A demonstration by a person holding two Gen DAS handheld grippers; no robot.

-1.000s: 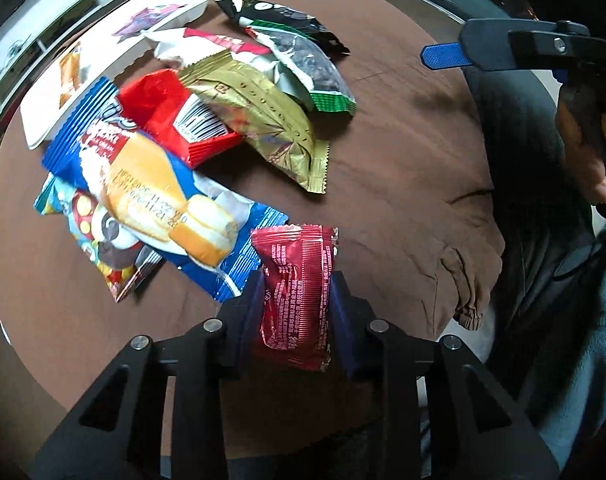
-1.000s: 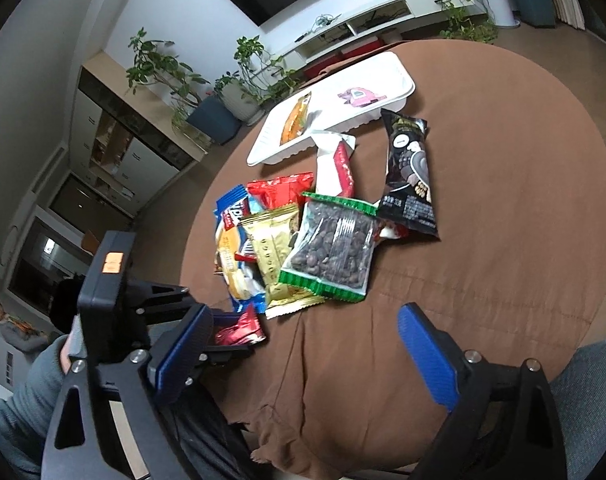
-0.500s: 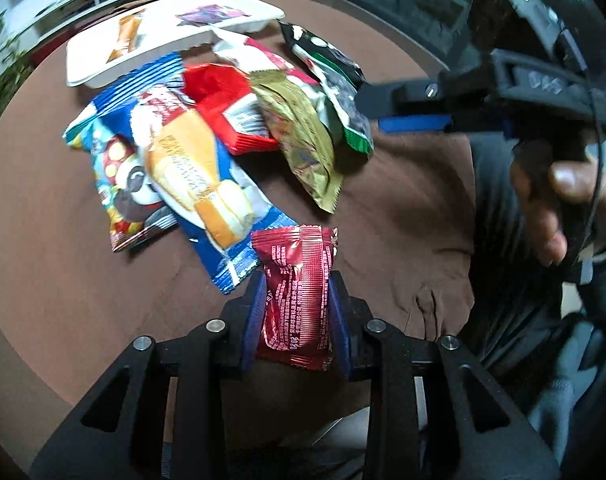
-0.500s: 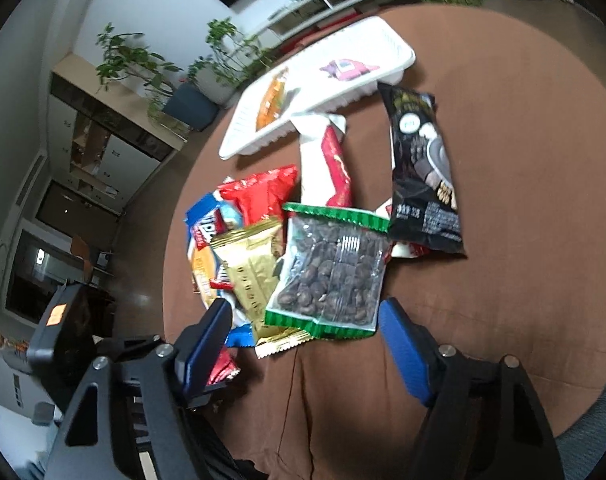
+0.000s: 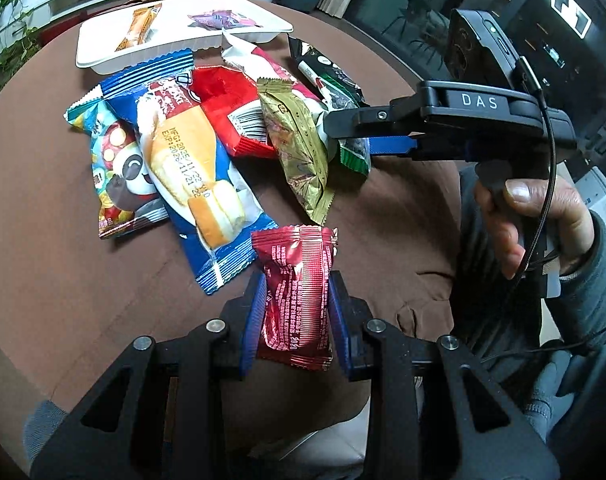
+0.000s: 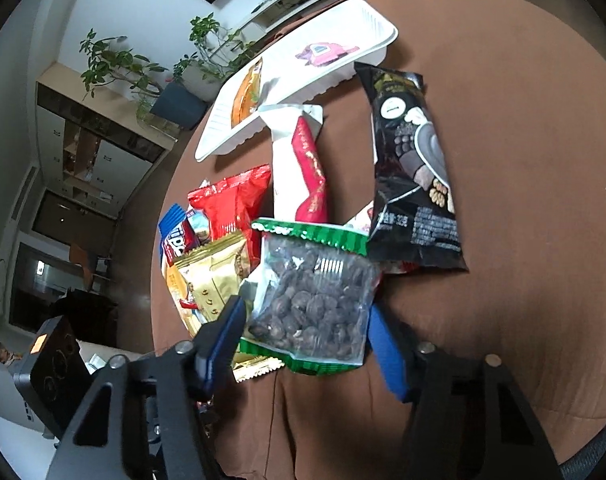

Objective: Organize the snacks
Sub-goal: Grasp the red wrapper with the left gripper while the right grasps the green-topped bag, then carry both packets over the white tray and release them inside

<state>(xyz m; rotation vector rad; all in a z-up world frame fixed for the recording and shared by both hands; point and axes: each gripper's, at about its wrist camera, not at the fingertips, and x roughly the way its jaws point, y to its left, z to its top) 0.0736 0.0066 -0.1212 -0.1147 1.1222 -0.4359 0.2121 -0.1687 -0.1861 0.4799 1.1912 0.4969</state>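
Note:
My left gripper [image 5: 297,280] is shut on a small dark red snack packet [image 5: 295,256] and holds it just above the near edge of the brown round table [image 5: 43,248]. My right gripper [image 6: 306,308] straddles a clear, green-edged bag of dark nuts [image 6: 311,300] at the near end of the snack pile. Its jaws are closing, with the blue pads right at the bag's two side edges. Seen from the left wrist, this gripper [image 5: 343,136] reaches in from the right over the nut bag [image 5: 353,156]. A white tray [image 6: 359,28] at the far side holds an orange and a purple packet.
The pile holds a blue bread packet [image 5: 187,168], a panda packet [image 5: 115,176], a red bag [image 5: 227,100], a gold packet [image 5: 299,152], a white-and-red packet [image 6: 299,160] and a black packet [image 6: 415,168]. A person's hand [image 5: 535,216] grips the right tool. Bare cloth lies right of the pile.
My right gripper has come forward and down over the nut bag, and its jaws have narrowed around it. My left gripper has rolled while keeping hold of the red packet.

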